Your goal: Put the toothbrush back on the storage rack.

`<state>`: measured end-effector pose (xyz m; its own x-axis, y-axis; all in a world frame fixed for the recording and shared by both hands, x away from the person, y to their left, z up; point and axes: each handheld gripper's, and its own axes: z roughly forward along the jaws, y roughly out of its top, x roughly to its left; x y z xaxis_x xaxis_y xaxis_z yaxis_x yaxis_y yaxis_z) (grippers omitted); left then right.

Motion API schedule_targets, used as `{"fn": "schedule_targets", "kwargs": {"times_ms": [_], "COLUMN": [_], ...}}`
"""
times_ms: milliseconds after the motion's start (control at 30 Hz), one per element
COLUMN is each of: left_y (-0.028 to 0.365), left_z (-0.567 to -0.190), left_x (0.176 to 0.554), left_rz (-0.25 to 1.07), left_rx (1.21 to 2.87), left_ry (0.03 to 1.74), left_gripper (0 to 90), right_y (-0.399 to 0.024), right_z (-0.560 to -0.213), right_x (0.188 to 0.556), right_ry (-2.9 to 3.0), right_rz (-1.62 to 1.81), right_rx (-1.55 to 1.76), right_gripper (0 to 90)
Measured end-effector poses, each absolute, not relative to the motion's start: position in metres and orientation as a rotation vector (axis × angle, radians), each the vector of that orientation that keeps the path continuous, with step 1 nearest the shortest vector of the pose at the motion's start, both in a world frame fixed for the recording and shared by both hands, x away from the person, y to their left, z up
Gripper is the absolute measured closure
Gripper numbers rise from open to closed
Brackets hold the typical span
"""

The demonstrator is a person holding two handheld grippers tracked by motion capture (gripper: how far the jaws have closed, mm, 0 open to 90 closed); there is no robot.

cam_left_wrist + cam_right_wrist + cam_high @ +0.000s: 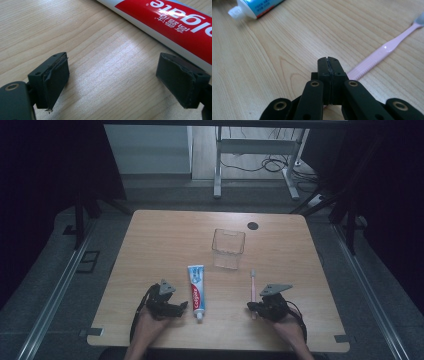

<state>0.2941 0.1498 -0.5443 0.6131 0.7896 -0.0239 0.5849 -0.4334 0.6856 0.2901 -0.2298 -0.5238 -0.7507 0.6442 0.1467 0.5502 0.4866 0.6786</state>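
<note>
Pale wood bench point(165, 235), grain running left to right, under dim light. My left gripper point(181, 308) rests low at the near left, its jaws spread wide with bare wood between them and nothing held. Toothpaste tube point(197, 290) lies just to the right of it, flat, white cap point(199, 318) toward me, red band and blue far end; in the left gripper view the tube point(175, 22) runs past the right-hand jaw, close beside it, but whether it touches I cannot tell.

My right gripper point(251, 307) sits at the near right, jaws pressed together, nothing between them. Pink toothbrush point(253, 292) lies flat beside it, head at the far end, handle end reaching toward me. In the right gripper view the toothbrush point(384, 51) slants away to the right from just behind my closed jaws point(329, 62); the near end of the handle is hidden by them, so contact is unclear. Tube cap point(235, 12) shows at far left there.

Clear plastic box point(228, 248) stands upright mid-bench, beyond both items, apart from them. Small dark round spot point(253, 225) near the far edge.
</note>
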Motion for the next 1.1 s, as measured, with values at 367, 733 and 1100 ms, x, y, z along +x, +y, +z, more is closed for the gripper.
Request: {"fn": "schedule_targets", "kwargs": {"times_ms": [367, 733, 1100], "left_y": [0.150, 0.150, 0.150], "left_z": [-0.544, -0.544, -0.544], "left_x": [0.294, 0.294, 0.294], "left_rz": [0.396, 0.397, 0.397], "left_rx": [2.170, 2.171, 2.172], "left_ry": [1.076, 1.076, 1.076], "left_gripper": [11.4, 11.4, 11.4], "right_y": [-0.244, -0.263, -0.279], "right_z": [-0.526, -0.526, -0.527], "right_x": [0.289, 0.288, 0.290], "right_ry": [2.575, 2.539, 2.507], "right_rz": [1.071, 1.045, 1.027], "right_rx": [1.098, 1.149, 1.196], "right_gripper": [88.9, 88.8, 88.7]}}
